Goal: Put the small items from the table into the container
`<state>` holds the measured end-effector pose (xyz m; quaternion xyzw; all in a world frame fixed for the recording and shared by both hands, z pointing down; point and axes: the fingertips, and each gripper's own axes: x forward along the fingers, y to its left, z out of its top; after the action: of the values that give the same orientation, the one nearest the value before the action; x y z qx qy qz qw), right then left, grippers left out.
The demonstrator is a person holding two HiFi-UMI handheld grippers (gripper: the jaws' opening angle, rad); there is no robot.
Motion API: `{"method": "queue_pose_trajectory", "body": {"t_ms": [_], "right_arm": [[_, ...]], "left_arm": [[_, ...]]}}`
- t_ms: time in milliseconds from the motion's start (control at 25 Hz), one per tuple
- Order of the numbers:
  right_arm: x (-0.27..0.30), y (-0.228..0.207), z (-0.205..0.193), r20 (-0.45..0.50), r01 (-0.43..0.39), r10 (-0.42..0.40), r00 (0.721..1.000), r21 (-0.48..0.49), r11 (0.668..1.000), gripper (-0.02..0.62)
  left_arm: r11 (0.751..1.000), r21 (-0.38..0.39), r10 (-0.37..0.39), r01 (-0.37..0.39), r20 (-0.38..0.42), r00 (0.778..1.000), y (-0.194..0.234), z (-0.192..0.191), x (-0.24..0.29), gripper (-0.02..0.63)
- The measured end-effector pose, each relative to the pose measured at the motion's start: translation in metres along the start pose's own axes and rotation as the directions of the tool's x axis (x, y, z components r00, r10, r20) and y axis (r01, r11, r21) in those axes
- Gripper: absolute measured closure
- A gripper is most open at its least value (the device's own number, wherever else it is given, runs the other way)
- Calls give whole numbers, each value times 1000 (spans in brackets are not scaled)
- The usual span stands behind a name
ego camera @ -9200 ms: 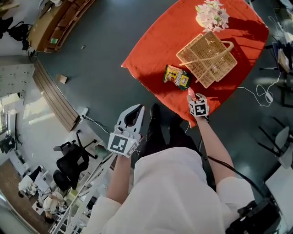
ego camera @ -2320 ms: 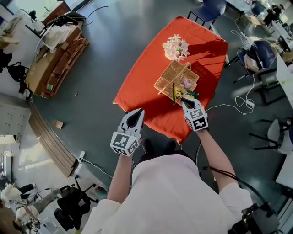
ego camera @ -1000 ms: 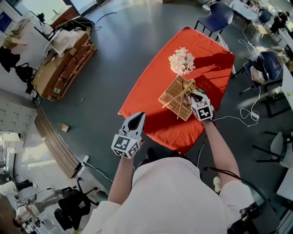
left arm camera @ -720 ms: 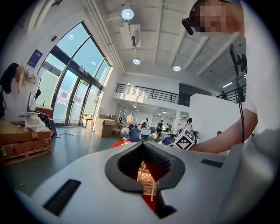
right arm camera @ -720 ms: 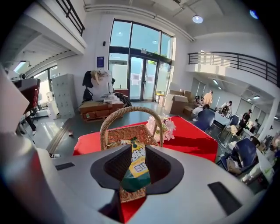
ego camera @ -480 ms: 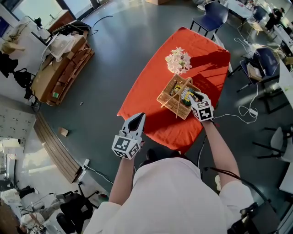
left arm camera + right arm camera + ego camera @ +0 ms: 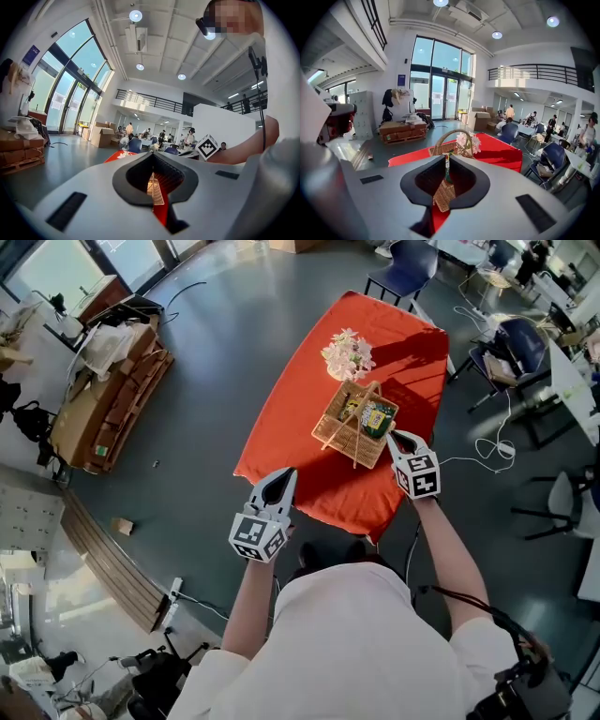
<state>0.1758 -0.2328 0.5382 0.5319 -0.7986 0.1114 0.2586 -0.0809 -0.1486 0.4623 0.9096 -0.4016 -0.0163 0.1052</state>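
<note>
A wicker basket (image 7: pixel 349 425) with a hoop handle stands on the red-clothed table (image 7: pixel 300 442). A green and yellow snack packet (image 7: pixel 377 418) lies inside it. My right gripper (image 7: pixel 397 438) hovers just off the basket's near right corner, pointing at it. Its jaws are closing with nothing between them. In the right gripper view the basket (image 7: pixel 456 148) shows beyond the near-touching tips of that gripper (image 7: pixel 445 158). My left gripper (image 7: pixel 280 476) is shut and empty, held level off the table's near edge. In the left gripper view, the basket (image 7: pixel 155 191) shows through the gap behind the left gripper's (image 7: pixel 153 157) tips.
A bunch of pale pink flowers (image 7: pixel 343 354) stands on the table beyond the basket. A blue chair (image 7: pixel 405 261) is at the table's far end, and more chairs (image 7: pixel 514 341) and a white cable (image 7: pixel 487 448) lie to the right. Stacked pallets and boxes (image 7: pixel 98 395) sit far left.
The right gripper carried the snack packet to the basket and let it go inside. It has since pulled back towards me and risen, empty. The left gripper stayed near the table's edge.
</note>
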Motion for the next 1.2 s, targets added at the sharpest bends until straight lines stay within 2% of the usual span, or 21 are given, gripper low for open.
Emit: {"method": "queue_pose_trajectory", "body": {"t_ms": [240, 440, 600, 920, 1200], "right_arm": [[-58, 29, 0, 77, 27, -35, 996, 99, 995, 583], [-95, 57, -12, 121, 33, -47, 991, 118, 992, 583], [-120, 74, -33, 115, 35, -51, 992, 138, 990, 583], [-173, 90, -57, 156, -4, -18, 988, 142, 990, 583], [-262, 121, -86, 232, -58, 26, 972, 132, 989, 583]], "left_arm": [[998, -5, -70, 70, -18, 997, -6, -7, -16, 598], [994, -6, -110, 110, -33, 993, -7, -14, -22, 599], [991, -1, -132, 132, -32, 991, -21, -15, -34, 599], [987, 18, -160, 161, -40, 986, -79, -37, -64, 600], [993, 22, -120, 120, -4, 993, -153, -38, -115, 599]]}}
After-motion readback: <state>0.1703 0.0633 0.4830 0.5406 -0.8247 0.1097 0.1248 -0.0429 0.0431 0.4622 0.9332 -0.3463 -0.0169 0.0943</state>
